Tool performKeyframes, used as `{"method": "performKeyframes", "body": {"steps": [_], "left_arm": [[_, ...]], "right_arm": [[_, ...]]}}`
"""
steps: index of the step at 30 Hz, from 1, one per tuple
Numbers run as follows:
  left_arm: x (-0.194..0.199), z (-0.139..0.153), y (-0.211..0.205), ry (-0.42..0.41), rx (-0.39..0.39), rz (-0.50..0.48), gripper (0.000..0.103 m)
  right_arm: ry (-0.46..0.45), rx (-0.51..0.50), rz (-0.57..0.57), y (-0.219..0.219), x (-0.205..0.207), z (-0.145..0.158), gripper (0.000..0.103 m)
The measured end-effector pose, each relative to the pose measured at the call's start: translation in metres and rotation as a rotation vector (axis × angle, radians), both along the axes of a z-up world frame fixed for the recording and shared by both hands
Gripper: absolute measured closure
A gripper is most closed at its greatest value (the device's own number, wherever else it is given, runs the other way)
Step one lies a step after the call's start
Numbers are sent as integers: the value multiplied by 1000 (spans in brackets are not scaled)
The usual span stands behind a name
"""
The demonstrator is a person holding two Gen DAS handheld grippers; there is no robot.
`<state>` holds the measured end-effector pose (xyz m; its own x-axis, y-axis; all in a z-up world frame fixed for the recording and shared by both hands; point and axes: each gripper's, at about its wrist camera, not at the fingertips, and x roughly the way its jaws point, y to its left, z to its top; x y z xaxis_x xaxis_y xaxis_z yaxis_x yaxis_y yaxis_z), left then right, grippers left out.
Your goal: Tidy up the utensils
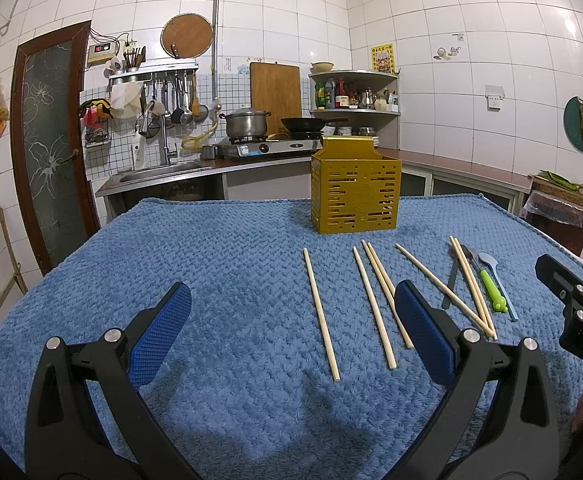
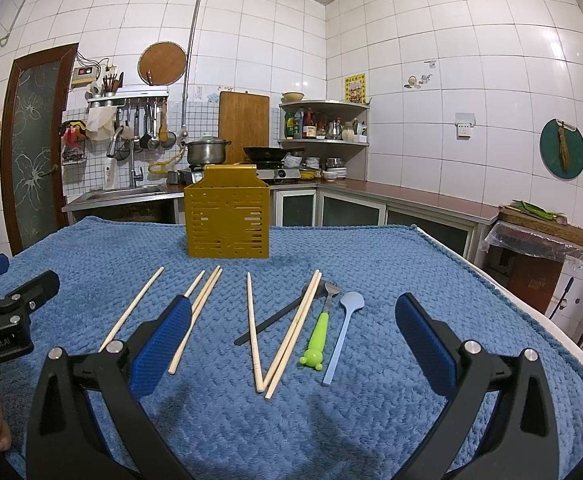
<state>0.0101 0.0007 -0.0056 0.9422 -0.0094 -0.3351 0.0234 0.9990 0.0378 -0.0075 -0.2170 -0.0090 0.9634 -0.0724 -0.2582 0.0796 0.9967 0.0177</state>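
Your table wears a blue towel; on it stand a gold utensil holder, loose wooden chopsticks, a green-handled fork, a blue spoon and a dark utensil.

White-tiled walls, brown door, steel sink, counter.

Home kitchen, lived-in. White tiled walls all round. At 11 o'clock: steel sink with faucet, rail of hanging ladles above it. At 12 o'clock: gas stove carrying a lidded steel pot and a black wok, wooden cutting board leaning on the wall behind. At 1 o'clock: 2-tier corner shelf of sauce bottles. Frosted-glass door at 10 o'clock. Chopping block with green vegetables at 3 o'clock.
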Motion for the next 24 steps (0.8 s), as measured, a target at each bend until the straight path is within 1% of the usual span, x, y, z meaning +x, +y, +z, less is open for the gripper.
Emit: {"method": "performKeyframes", "body": {"steps": [24], "left_arm": [[2,-2,1,12,-3,0,5]], "right_arm": [[1,-1,0,1,0,0,4]]}}
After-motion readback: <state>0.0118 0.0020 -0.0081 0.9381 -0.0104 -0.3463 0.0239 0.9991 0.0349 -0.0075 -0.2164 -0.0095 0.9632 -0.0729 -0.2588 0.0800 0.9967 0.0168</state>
